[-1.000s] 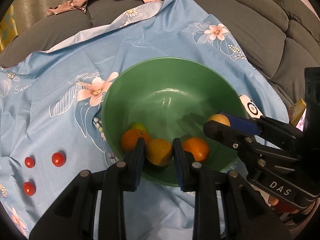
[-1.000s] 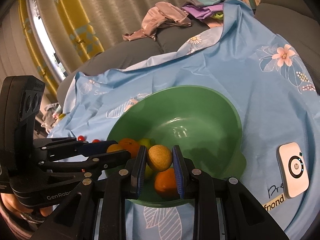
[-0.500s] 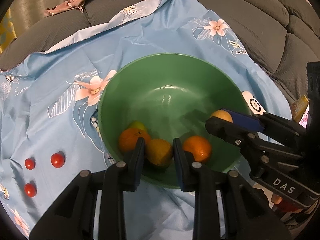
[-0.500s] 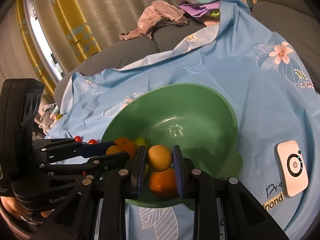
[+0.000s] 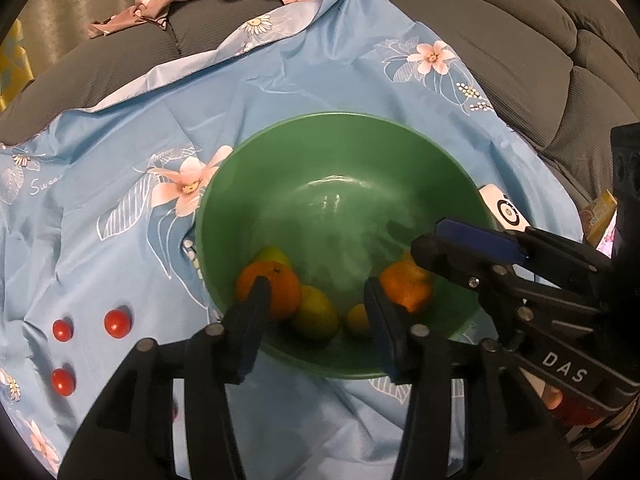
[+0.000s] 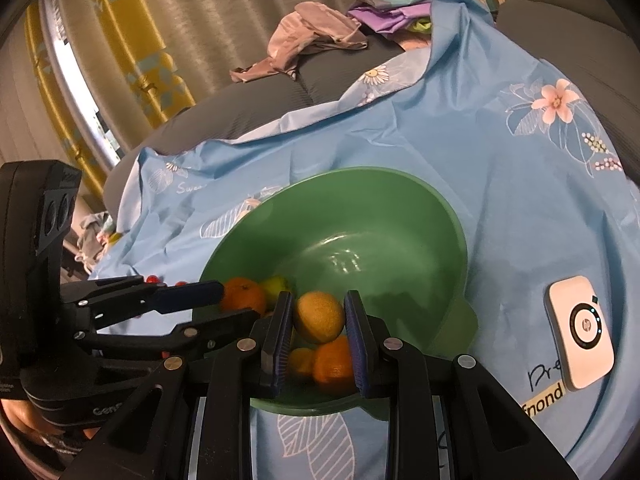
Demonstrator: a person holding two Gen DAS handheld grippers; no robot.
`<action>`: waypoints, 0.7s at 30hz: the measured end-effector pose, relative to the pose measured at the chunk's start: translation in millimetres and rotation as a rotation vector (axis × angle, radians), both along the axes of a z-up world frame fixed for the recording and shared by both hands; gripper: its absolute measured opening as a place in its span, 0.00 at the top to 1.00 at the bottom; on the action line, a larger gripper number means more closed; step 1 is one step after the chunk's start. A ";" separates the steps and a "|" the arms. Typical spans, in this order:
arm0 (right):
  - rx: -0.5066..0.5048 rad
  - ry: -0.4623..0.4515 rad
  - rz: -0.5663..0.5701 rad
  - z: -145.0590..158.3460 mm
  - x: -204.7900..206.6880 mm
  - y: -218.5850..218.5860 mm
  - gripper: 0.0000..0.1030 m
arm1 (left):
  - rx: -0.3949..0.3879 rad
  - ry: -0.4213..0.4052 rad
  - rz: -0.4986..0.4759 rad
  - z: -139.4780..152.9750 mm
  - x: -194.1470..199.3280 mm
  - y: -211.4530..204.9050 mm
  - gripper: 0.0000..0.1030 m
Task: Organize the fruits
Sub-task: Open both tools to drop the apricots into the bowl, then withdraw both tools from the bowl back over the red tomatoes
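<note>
A green bowl [image 5: 340, 152] sits on a blue flowered cloth. It holds two oranges [image 5: 276, 284] [image 5: 406, 286], a yellow fruit [image 5: 316, 314], a greenish fruit [image 5: 272, 256] and a small yellow fruit [image 5: 358, 318]. My left gripper [image 5: 316, 300] is open over the bowl's near rim, empty. My right gripper [image 6: 318, 318] is shut on a yellow-orange fruit [image 6: 320, 316] and holds it above the bowl [image 6: 400, 200]. It shows from the side in the left wrist view [image 5: 432, 240]. Three cherry tomatoes [image 5: 117, 323] lie on the cloth left of the bowl.
A white HP device [image 6: 580, 330] lies on the cloth right of the bowl. Clothes [image 6: 316, 40] are heaped on the grey sofa [image 5: 500, 40] behind. Yellow curtains [image 6: 100, 60] hang at the left.
My left gripper has opened and let its yellow fruit fall into the bowl. My right gripper still holds its fruit over the bowl.
</note>
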State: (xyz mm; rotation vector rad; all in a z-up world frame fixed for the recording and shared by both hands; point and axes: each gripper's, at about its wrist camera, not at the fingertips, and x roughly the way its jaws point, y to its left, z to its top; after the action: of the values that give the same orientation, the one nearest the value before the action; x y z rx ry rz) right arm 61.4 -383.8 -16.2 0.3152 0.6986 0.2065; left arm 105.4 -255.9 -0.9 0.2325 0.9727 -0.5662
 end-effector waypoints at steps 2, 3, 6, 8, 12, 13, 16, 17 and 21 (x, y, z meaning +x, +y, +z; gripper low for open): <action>-0.001 0.003 -0.008 0.8 -0.7 -0.3 0.73 | -0.001 -0.002 0.006 1.9 -0.4 1.6 0.48; 0.000 0.004 -0.012 1.0 -1.1 -0.6 0.73 | -0.003 -0.003 0.008 2.8 -0.4 2.1 0.47; -0.006 0.010 -0.026 2.4 -2.9 -0.8 0.70 | -0.006 -0.013 0.018 7.3 -2.9 4.4 0.39; -0.008 0.013 -0.035 3.4 -4.1 -1.5 0.66 | -0.004 -0.021 0.025 10.3 -5.3 6.7 0.33; -0.004 0.013 -0.043 7.2 -9.8 -1.2 0.62 | -0.005 -0.036 0.039 16.5 -13.3 14.6 0.32; -0.006 0.012 -0.044 8.6 -11.5 -0.6 0.62 | -0.007 -0.038 0.044 17.7 -14.9 17.2 0.31; -0.012 0.000 -0.038 13.6 -17.8 2.4 0.62 | -0.019 -0.037 0.065 20.3 -23.0 29.1 0.29; -0.014 -0.002 -0.035 14.5 -19.4 3.2 0.62 | -0.024 -0.036 0.074 20.7 -26.5 34.3 0.28; -0.016 -0.007 -0.019 18.2 -25.9 10.5 0.62 | -0.027 -0.021 0.126 18.1 -41.0 56.9 0.28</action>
State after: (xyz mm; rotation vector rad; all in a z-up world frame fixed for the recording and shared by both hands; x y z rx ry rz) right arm 35.5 -373.3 2.0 0.3052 0.6894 0.1841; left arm 64.4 -199.0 17.2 0.1514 0.9512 -0.4600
